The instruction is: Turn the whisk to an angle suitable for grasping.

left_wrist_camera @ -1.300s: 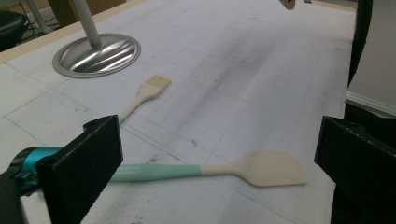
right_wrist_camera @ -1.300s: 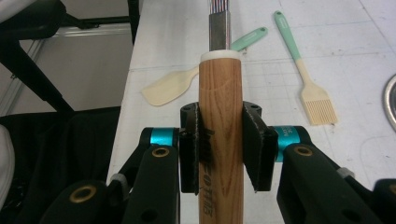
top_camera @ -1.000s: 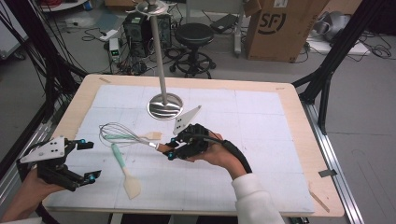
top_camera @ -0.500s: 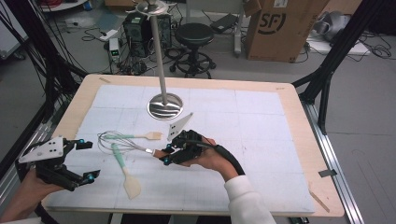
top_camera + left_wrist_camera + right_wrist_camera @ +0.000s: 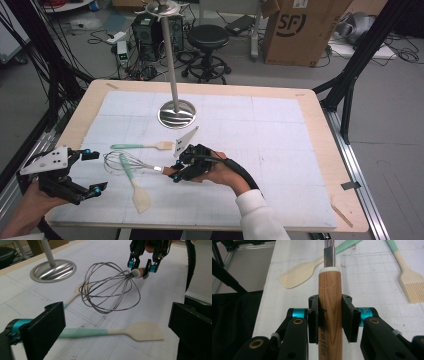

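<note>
Gripping the whisk (image 5: 329,302) by its wooden handle, the right gripper (image 5: 330,317) is clenched so the wires are kept off the spatula (image 5: 117,332); the left gripper (image 5: 75,175) is left released.

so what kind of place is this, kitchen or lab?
Most likely a lab or workshop, not a kitchen: black frame struts flank the table, cables and electronics lie on the floor, and a cardboard box stands behind.

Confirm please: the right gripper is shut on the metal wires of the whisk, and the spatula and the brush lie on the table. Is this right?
Not quite. The right gripper is shut on the wooden handle of the whisk, not on its metal wires; the right gripper view shows the pads pressing the wood. The spatula and the brush do lie on the table.
</note>
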Tool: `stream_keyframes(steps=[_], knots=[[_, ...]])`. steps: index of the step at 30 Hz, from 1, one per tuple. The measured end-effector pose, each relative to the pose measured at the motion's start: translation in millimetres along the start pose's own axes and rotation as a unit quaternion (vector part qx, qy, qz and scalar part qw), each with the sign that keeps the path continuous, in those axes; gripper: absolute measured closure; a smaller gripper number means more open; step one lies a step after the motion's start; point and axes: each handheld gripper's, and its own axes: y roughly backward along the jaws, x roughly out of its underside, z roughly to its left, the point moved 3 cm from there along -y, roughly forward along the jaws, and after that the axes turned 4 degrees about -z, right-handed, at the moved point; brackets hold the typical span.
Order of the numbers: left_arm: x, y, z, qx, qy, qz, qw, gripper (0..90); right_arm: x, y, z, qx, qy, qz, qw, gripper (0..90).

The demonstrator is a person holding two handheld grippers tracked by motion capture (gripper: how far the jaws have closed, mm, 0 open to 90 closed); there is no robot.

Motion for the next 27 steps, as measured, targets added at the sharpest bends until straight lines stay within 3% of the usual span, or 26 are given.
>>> stream_keyframes(steps=[13, 20, 27], knots=[[0.0, -0.8, -0.2, 0.002, 0.000, 0.000, 1.0000, 1.6, 3.2, -17.3, -6.5, 0.022, -0.006, 0.026, 0.9994, 70.1], [0.2, -1.6, -0.4, 0.004, 0.000, 0.001, 1.0000, 1.6, 0.6, -28.2, -7.7, 0.020, -0.007, 0.028, 0.9994, 70.0], [0.4, -2.5, -0.5, 0.005, 0.000, 0.002, 1.0000, 1.7, 3.1, -34.1, -8.5, 0.028, -0.010, 0.047, 0.9985, 69.7]])
